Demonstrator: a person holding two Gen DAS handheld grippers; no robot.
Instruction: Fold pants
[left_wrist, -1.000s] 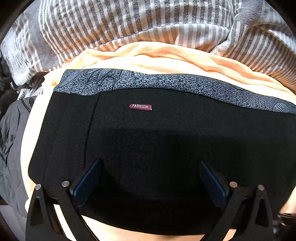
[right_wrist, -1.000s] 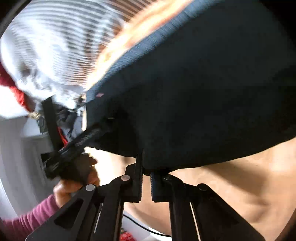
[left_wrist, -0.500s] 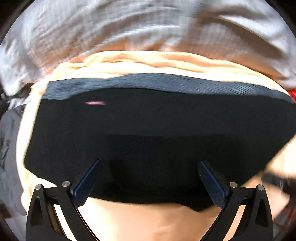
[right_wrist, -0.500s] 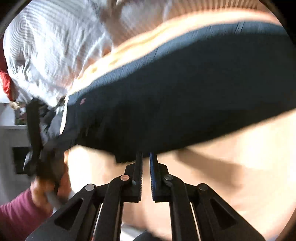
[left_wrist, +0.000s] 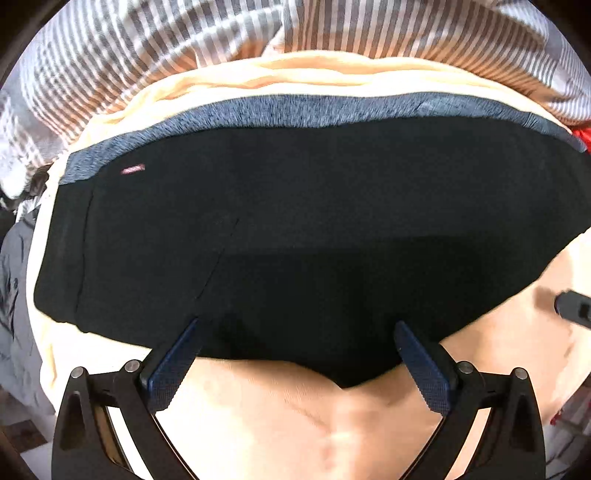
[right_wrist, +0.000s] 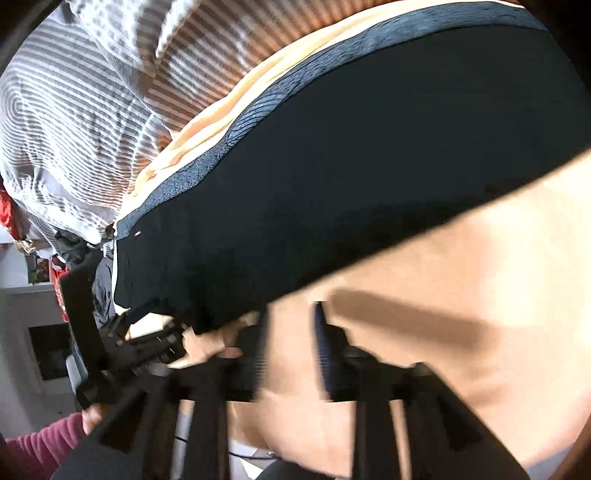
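The pants (left_wrist: 295, 229) lie folded flat on an orange sheet (left_wrist: 332, 424) over what looks like a bed, with a striped blanket (left_wrist: 184, 40) bunched at 12 o'clock. In the left view they fill the middle, their grey patterned waistband (left_wrist: 295, 109) along the far edge and a small red label (left_wrist: 133, 169) at 10 o'clock. The left tool (left_wrist: 295, 354) stands wide, its blue pads either side of the near hem and gripping nothing. The right tool (right_wrist: 291, 347) is blurred but shows a clear gap between its fingers, so it reads as parted and empty, just off the near edge of the cloth; it hangs at 3 o'clock in the left view.

The cloth looks soft, light and limp, likely a knit that sags and drags on the sheet. It will not hold shape when lifted from one point. Best hold, I judge: pinch both layers at the near hem corners, one tool each, or take the thicker waistband, which should slip less
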